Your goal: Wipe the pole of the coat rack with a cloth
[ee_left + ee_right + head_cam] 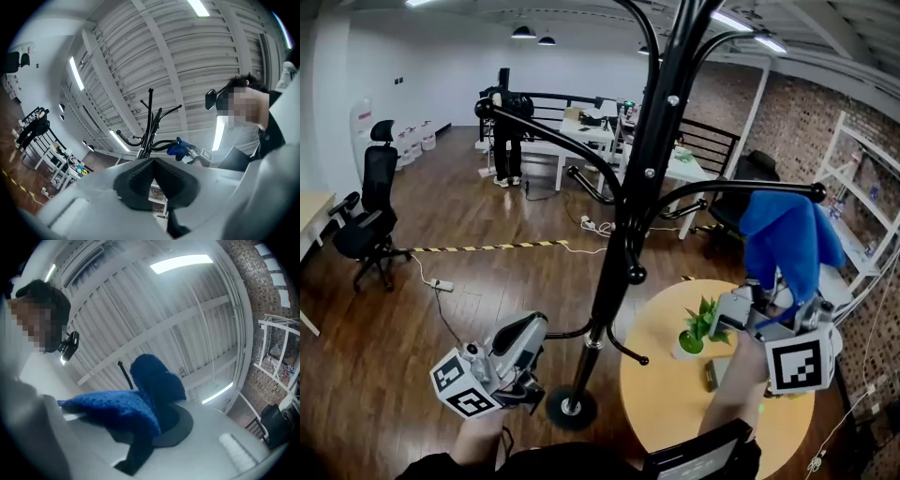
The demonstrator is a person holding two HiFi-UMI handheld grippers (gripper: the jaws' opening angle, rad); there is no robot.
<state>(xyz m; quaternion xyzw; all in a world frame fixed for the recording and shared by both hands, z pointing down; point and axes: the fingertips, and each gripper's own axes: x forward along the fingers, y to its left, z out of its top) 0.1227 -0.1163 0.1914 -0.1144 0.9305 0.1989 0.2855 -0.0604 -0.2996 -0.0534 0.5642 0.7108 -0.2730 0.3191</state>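
R gripper (761, 298) pinches blue cloth (789, 236), right of pole (639, 178), not touching. L gripper (532, 330) pressed together, empty, low left. Bring cloth left onto pole, press firm, stroke lengthwise.

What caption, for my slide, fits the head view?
Right claw holds a blue cloth beside the black coat rack; left claw shut, empty.

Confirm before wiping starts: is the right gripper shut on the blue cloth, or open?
Shut: the right gripper pinches the blue cloth between its jaws, with fabric bunching up above them.
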